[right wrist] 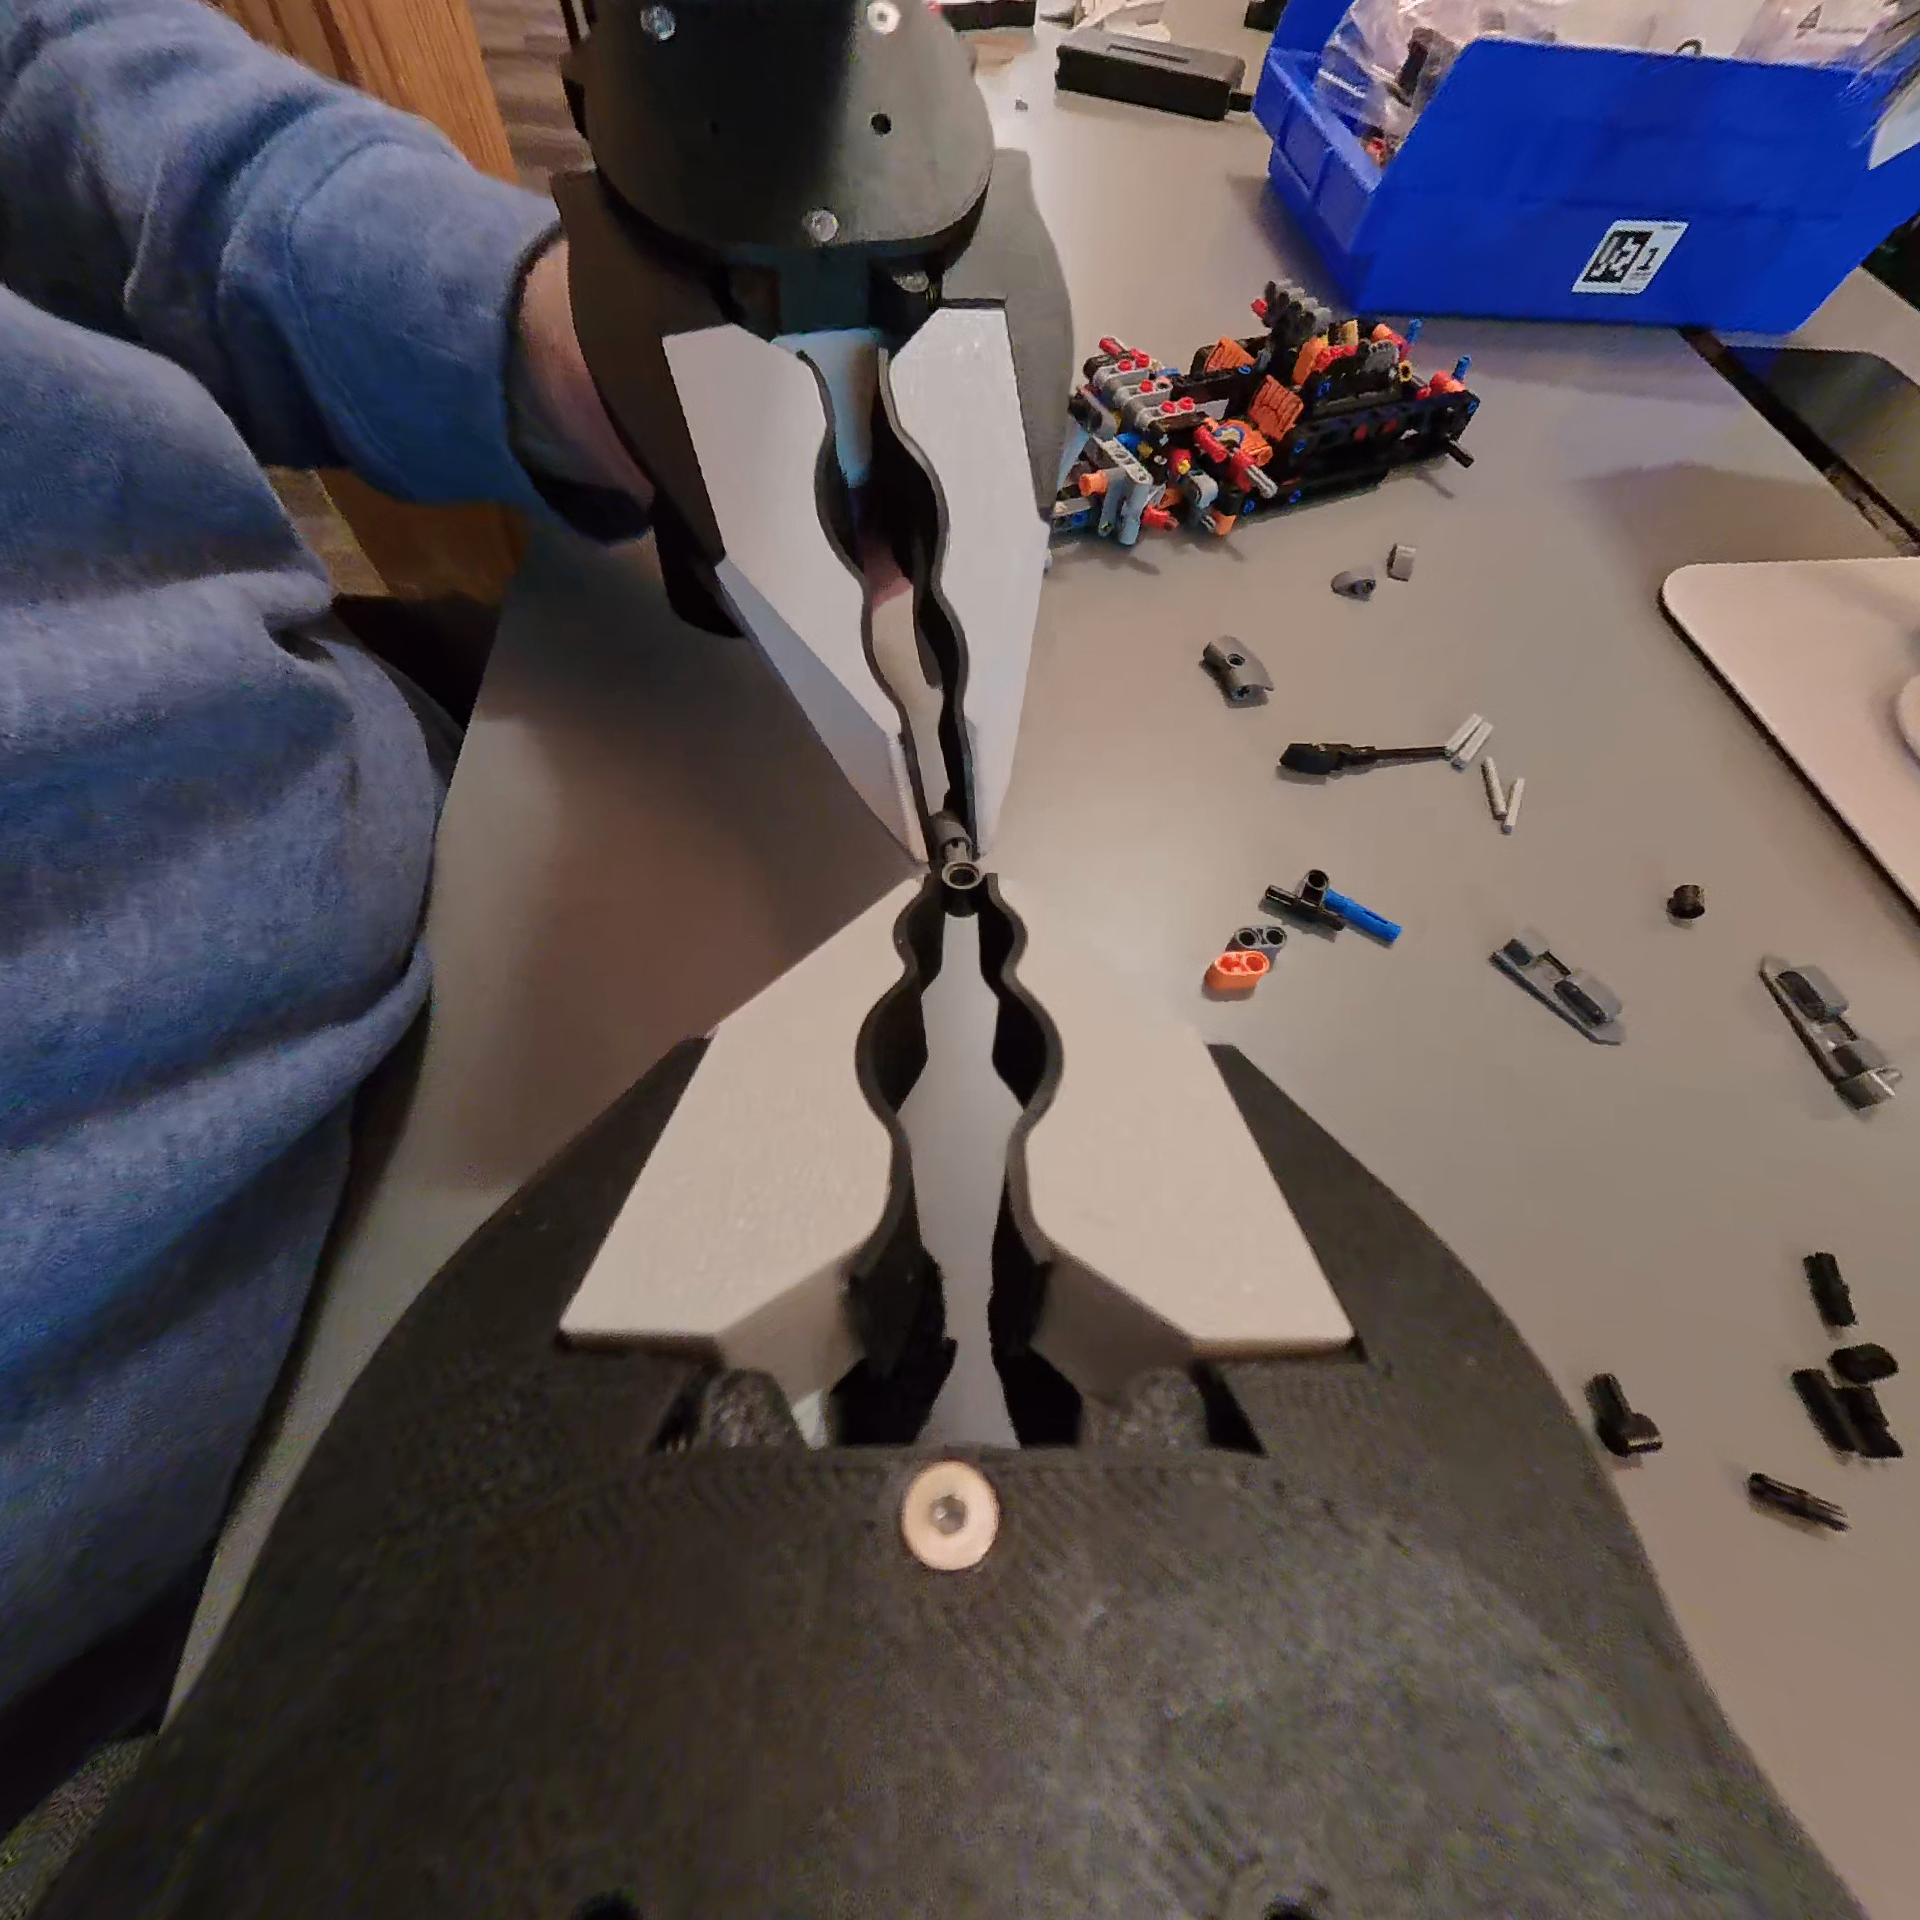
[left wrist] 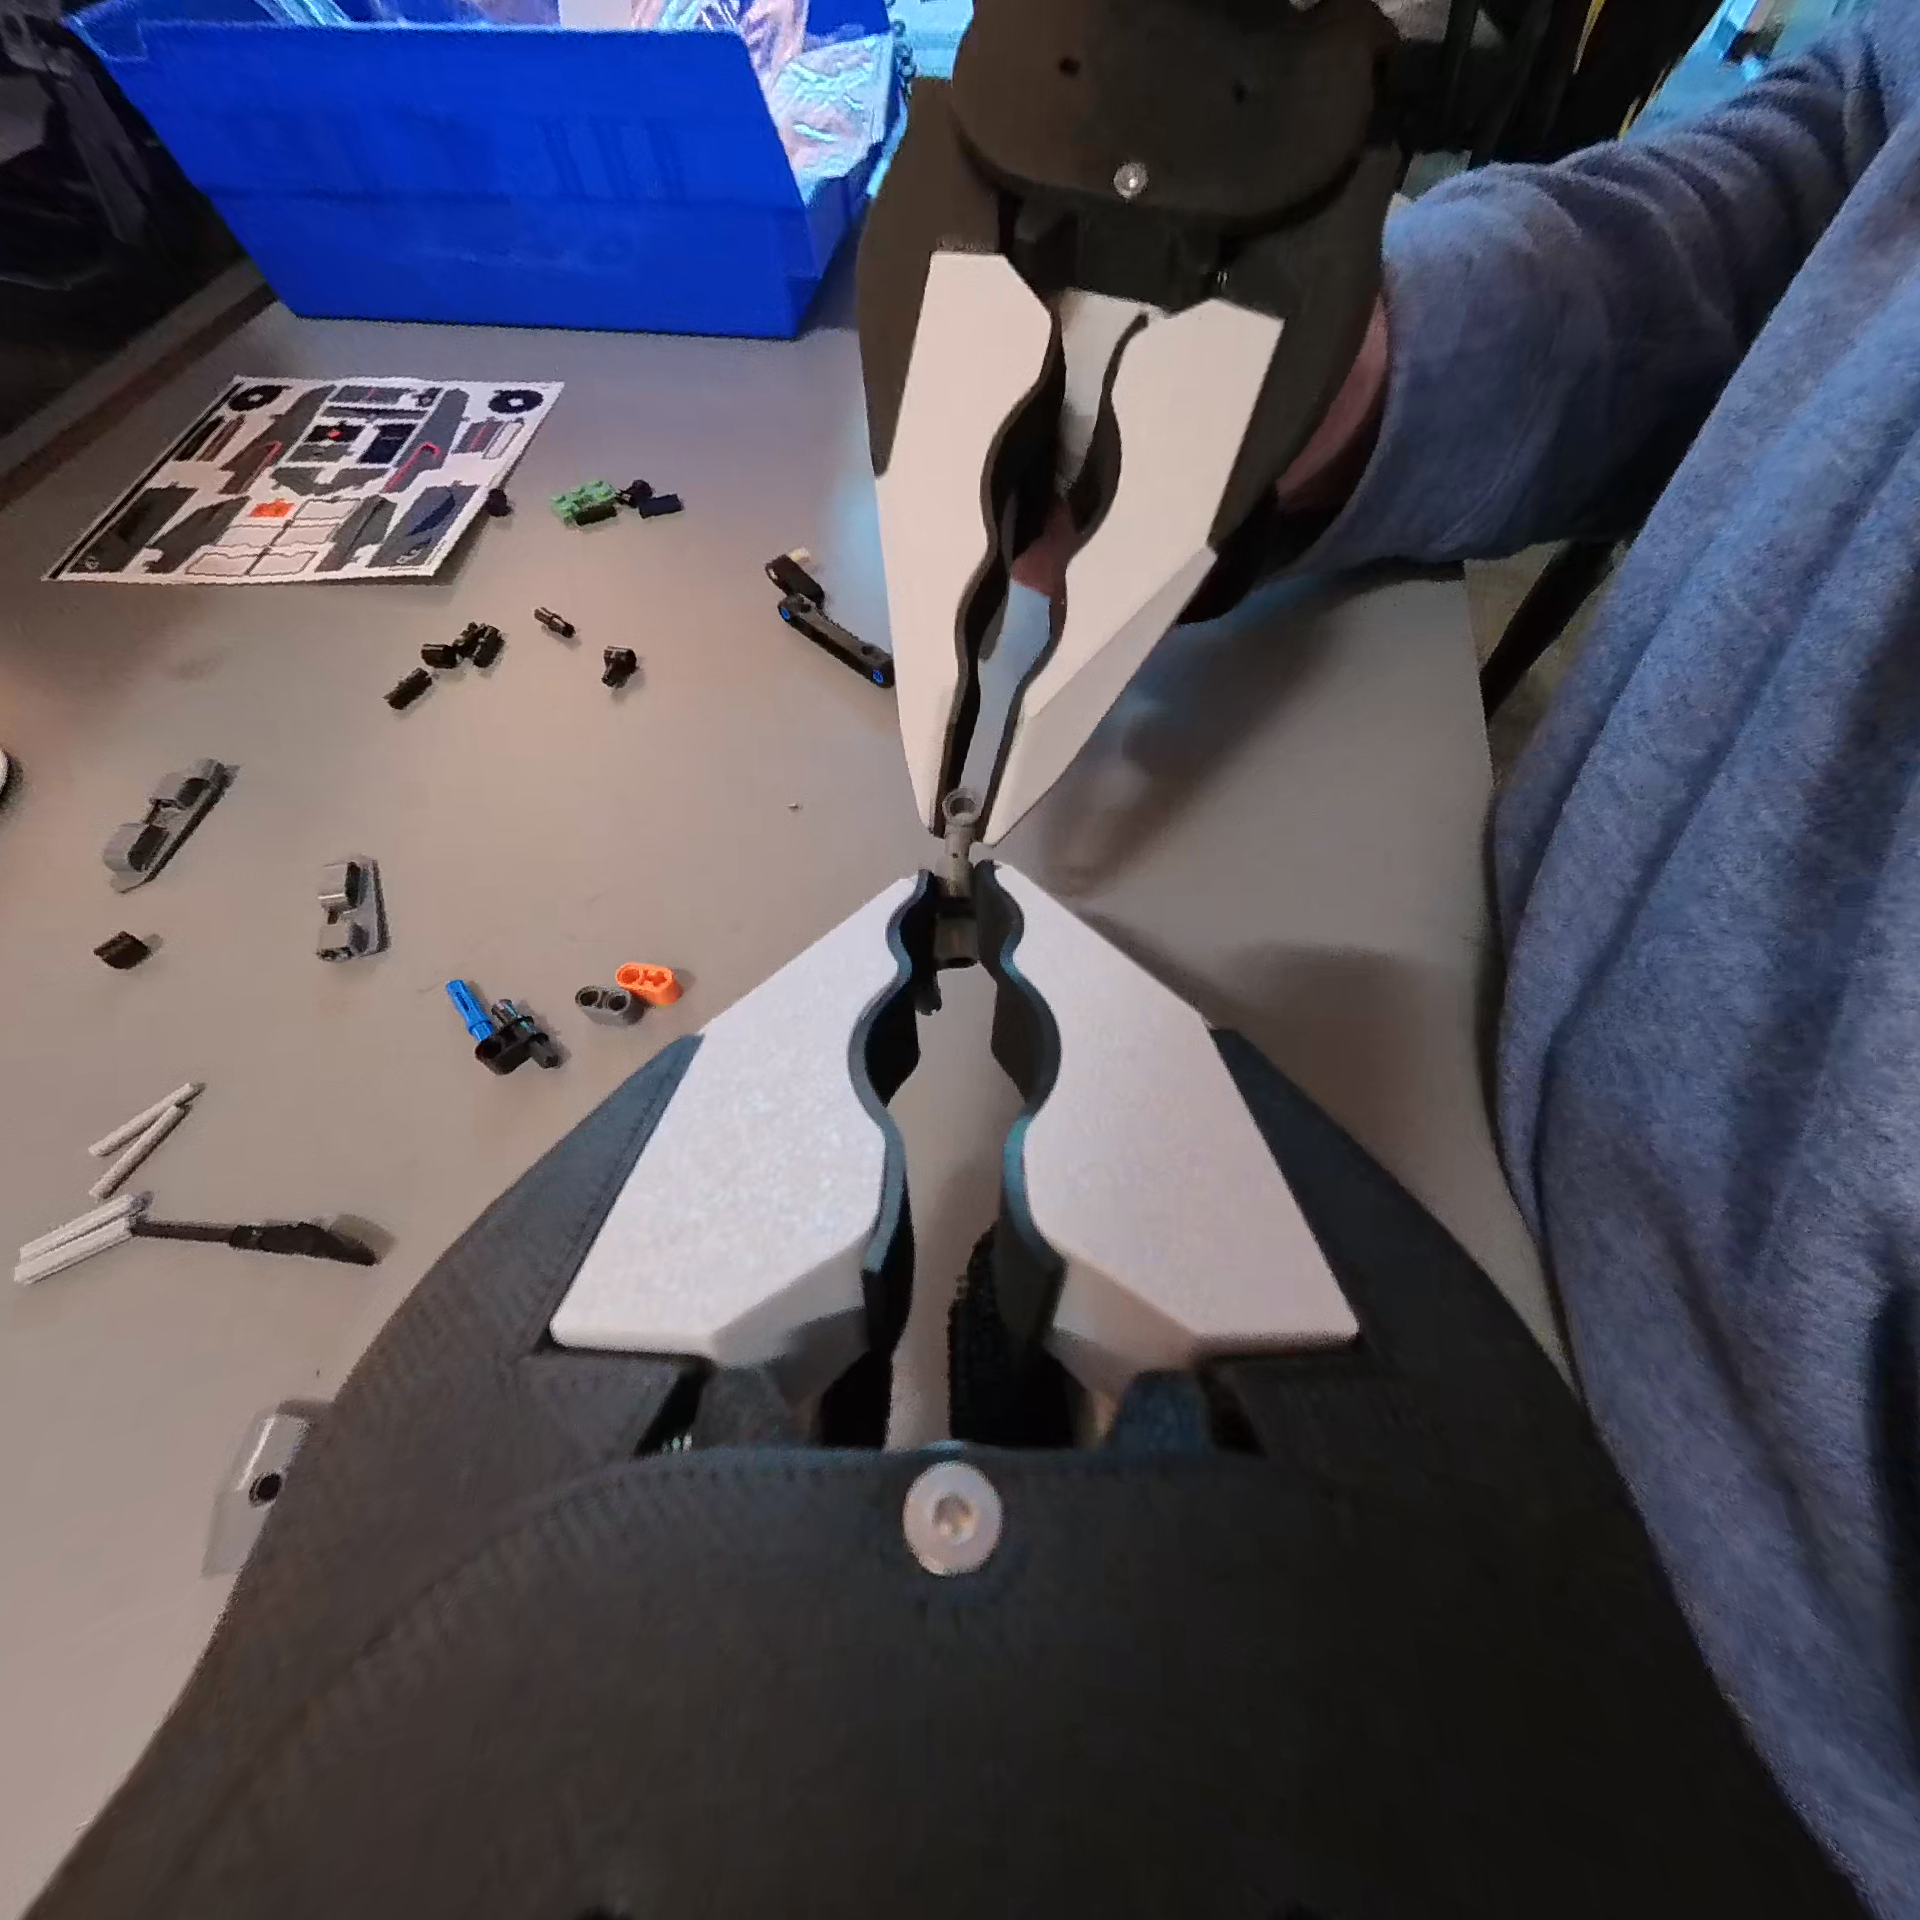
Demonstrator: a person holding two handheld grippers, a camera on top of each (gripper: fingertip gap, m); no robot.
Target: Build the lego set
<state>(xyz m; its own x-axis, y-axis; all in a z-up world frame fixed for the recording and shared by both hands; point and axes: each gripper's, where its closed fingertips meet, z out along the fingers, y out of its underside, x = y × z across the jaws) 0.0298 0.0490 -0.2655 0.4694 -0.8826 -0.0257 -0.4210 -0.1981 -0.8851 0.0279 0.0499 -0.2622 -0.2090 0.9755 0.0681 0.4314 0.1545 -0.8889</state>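
Both grippers met tip to tip over the grey bench (left wrist: 623, 831) near its front edge: left gripper (left wrist: 951, 914) jaws clamped on a black connector (left wrist: 954, 935), right gripper (left wrist: 961, 821) jaws clamped on a grey pin (left wrist: 958, 821). Loose pieces lay scattered; a blue bin (left wrist: 468, 177) stood at the far edge.

Right gripper (right wrist: 961, 902) closed on small black connector (right wrist: 960, 878) at fingertips, above grey table (right wrist: 1299, 1195) near its left edge. Left gripper (right wrist: 943, 831) tip to tip opposite, pinching black pin (right wrist: 948, 834) against connector. Partly built lego model (right wrist: 1262, 416) toward far edge, before blue bin (right wrist: 1558, 177). Loose parts toward right edge: orange piece (right wrist: 1238, 971), blue pin (right wrist: 1361, 916).
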